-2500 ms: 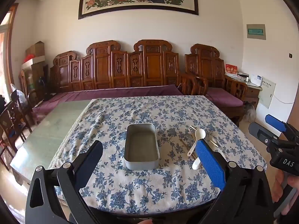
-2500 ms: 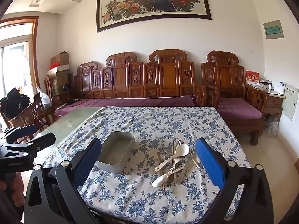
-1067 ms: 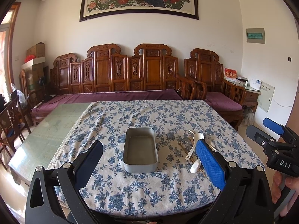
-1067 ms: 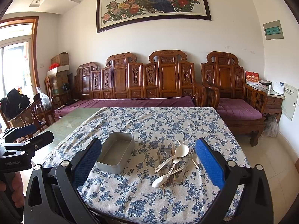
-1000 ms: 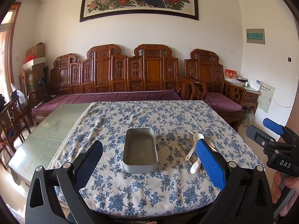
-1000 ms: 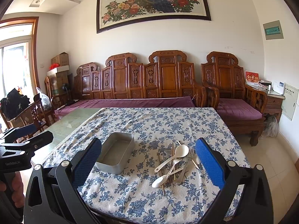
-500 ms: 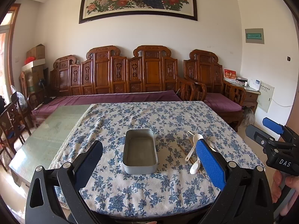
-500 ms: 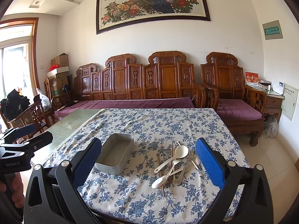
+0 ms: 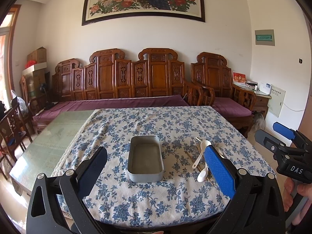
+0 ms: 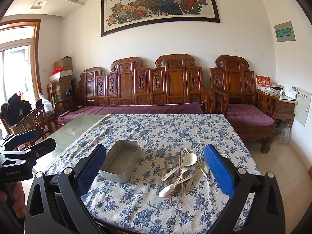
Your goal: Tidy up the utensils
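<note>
Two claws, left claw [image 9: 156, 170] and right claw [image 10: 155, 168], hang spread apart, empty, near the counter [image 10: 136, 204] edge. Crossed white plastic spoons [image 10: 179, 167], a metal fork and chopsticks lie right of the empty grey metal tin [image 10: 120, 159]; grabbing one could drag its neighbours.

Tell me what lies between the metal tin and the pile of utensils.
Only bare floral tablecloth separates the metal tin from the pile of utensils, clearest in the right wrist view.

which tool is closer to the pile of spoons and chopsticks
Right. The right tool hangs open with the utensil pile between its fingers' line of sight. The left tool faces the metal tin, with the pile off to its right.
</note>
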Motion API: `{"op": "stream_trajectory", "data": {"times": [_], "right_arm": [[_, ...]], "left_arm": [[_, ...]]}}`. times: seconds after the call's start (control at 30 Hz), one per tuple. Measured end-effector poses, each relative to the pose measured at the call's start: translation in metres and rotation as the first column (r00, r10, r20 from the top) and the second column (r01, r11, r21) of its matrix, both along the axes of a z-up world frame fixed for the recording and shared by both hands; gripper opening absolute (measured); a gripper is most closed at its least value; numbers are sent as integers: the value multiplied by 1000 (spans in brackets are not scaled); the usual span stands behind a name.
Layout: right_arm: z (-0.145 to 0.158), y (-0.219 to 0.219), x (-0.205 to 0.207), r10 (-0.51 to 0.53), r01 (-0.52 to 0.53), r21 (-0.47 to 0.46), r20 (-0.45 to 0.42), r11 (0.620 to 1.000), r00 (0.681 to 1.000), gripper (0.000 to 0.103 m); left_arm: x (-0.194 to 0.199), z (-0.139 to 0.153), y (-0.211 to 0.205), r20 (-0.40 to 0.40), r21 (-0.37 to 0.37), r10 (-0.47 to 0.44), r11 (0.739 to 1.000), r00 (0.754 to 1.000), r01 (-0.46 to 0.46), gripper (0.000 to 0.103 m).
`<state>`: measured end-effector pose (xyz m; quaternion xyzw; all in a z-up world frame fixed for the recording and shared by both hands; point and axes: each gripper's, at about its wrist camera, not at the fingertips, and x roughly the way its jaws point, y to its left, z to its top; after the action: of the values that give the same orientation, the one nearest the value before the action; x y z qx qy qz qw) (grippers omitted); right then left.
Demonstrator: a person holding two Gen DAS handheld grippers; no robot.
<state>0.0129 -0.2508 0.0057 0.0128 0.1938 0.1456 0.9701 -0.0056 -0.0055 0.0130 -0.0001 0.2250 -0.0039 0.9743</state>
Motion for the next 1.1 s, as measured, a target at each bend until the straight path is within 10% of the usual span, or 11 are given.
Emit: {"op": "stream_trajectory", "data": {"times": [0.6,1.1], "right_arm": [[-2,3,3,1,-1,-7,-18,1000,1000,101],[-52,-8,33,-10,8,-14,-105,1000,994,100]], "left_arm": [[4,-13,1,-37,-2,-14,1000,999,14,97],[40,-70,-3,-216,11,-53,998,975,57,97]]}}
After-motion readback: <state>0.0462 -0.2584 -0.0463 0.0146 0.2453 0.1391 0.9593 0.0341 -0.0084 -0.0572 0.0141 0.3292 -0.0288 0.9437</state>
